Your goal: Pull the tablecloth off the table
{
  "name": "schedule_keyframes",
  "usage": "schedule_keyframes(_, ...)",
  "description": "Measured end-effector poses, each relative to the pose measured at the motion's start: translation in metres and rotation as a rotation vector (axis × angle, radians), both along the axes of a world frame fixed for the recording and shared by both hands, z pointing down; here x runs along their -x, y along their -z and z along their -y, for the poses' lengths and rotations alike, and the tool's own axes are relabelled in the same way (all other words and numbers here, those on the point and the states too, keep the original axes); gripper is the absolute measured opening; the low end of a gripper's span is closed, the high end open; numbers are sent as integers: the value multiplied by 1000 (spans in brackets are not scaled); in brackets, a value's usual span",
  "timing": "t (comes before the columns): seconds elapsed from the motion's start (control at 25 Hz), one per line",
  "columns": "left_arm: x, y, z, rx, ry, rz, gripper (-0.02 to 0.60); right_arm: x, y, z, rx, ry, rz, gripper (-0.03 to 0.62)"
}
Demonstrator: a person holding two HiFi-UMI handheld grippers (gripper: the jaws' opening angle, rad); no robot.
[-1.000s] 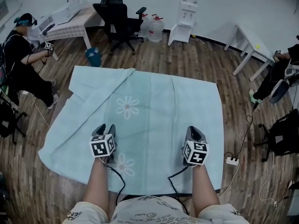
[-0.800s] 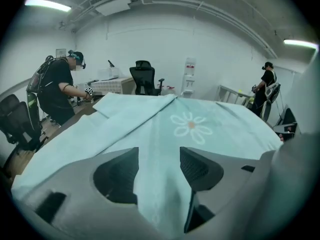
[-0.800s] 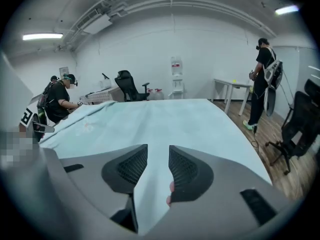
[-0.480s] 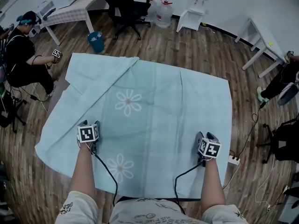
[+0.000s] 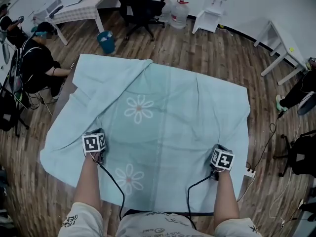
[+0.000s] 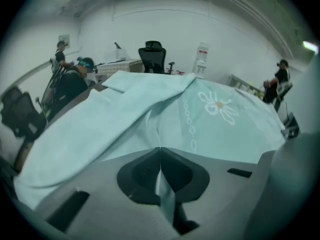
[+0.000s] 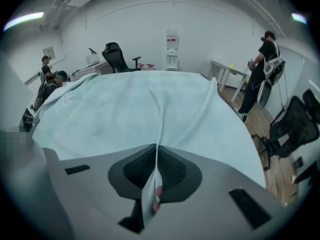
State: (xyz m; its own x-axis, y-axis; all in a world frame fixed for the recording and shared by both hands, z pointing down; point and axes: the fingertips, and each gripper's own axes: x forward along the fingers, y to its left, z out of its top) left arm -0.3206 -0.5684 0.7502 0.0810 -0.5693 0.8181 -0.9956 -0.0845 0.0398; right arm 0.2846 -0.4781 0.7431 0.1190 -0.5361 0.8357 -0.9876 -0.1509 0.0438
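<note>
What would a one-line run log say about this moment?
left tool: shut on cloth | right tool: just closed on cloth | cloth: spread out

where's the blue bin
Head view, upper left: the bin stands just beyond the tablecloth's far left corner, between a table leg and the chair.

Quick count of what you've got in view: one tablecloth (image 5: 168,117) with two daisy prints (image 5: 139,107), two grippers (left gripper (image 6: 160,149), right gripper (image 7: 156,146)) and three other people (image 5: 42,58). Around the edges you've also got one black office chair (image 5: 140,4), two water jugs (image 5: 179,15), one water dispenser (image 5: 216,1), one blue bin (image 5: 106,42), two side tables (image 5: 279,41) and one power strip (image 5: 250,173).
</note>
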Motion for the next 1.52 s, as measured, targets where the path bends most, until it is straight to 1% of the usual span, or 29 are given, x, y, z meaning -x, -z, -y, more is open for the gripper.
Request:
schedule_keyframes(0.08, -4, -1, 0, 21, -83, 91, 9, 3, 1, 2, -8, 19, -67, 18)
schedule_keyframes(0.12, -6, 0, 0, 25, -96, 113, 9, 3, 1, 2, -15, 17, -77, 17)
schedule_keyframes(0.16, -7, 1, 1, 24, -93, 114, 9, 1, 1, 2, -19, 10, -74, 17)
schedule_keyframes(0.36, -8, 4, -4, 10, -42, 40, 8, 0, 1, -2, -17, 9, -64, 17)
schedule_keyframes(0.52, -16, 24, -6, -57, -56, 11, 8, 9, 16, 1, -46, 54, -83, 15)
schedule_keyframes(0.68, -25, 48, -15, -127, -76, -55, 8, 25, 41, 0, -116, 52, -55, 15)
schedule_keyframes(0.76, -31, 59, -23, -153, -87, -72, 8, 36, 53, -3, -155, 59, -43, 15)
schedule_keyframes(0.92, -54, 85, -37, -211, -129, -98, 8, 60, 84, -10, -217, 100, -35, 15)
schedule_keyframes(1.12, -80, 120, -58, -277, -166, -162, 8, 87, 126, -28, -304, 134, -26, 15)
schedule_keyframes(1.4, -111, 158, -93, -349, -223, -203, 8, 111, 163, -58, -413, 143, -11, 15)
schedule_keyframes(1.52, -123, 177, -110, -384, -243, -217, 8, 124, 185, -71, -482, 157, 1, 15)
